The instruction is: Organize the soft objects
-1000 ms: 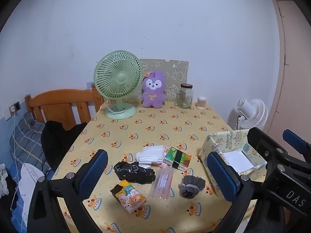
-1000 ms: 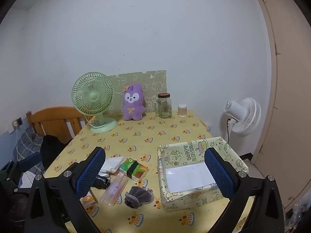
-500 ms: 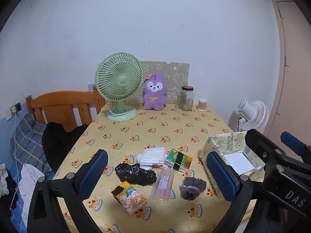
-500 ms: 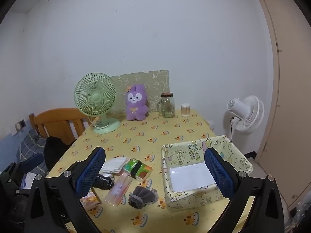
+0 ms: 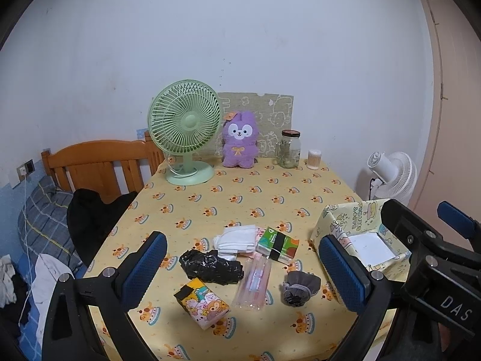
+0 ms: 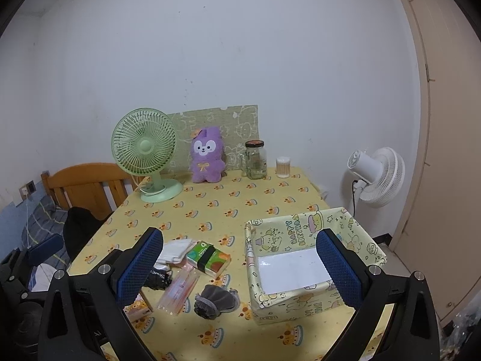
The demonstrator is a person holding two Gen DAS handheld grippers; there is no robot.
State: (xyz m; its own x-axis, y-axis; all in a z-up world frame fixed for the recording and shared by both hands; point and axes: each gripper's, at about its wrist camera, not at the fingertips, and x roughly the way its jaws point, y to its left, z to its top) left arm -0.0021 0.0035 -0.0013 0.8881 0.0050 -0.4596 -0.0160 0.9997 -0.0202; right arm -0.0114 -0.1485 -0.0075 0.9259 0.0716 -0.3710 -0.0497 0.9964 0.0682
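Note:
On the yellow tablecloth (image 5: 246, 198) near the front lie a folded white cloth (image 5: 237, 239), a black crumpled bag (image 5: 210, 266), a green tissue pack (image 5: 278, 245), a cartoon tissue pack (image 5: 204, 302), a clear pink packet (image 5: 254, 282) and a grey pouch (image 5: 300, 287). A yellow patterned box (image 6: 309, 258) stands at the right, holding only a white sheet. My left gripper (image 5: 243, 270) is open above the pile. My right gripper (image 6: 240, 267) is open, above the table between pile and box. Both are empty.
At the back stand a green fan (image 5: 185, 129), a purple plush rabbit (image 5: 240, 140), a glass jar (image 5: 290, 149) and a cotton-swab tub (image 5: 314, 159). A wooden headboard (image 5: 99, 165) and bedding lie left; a white floor fan (image 6: 375, 174) stands right.
Both grippers have drawn back and risen a little, so the table looks slightly smaller and farther. Nothing on the table has moved.

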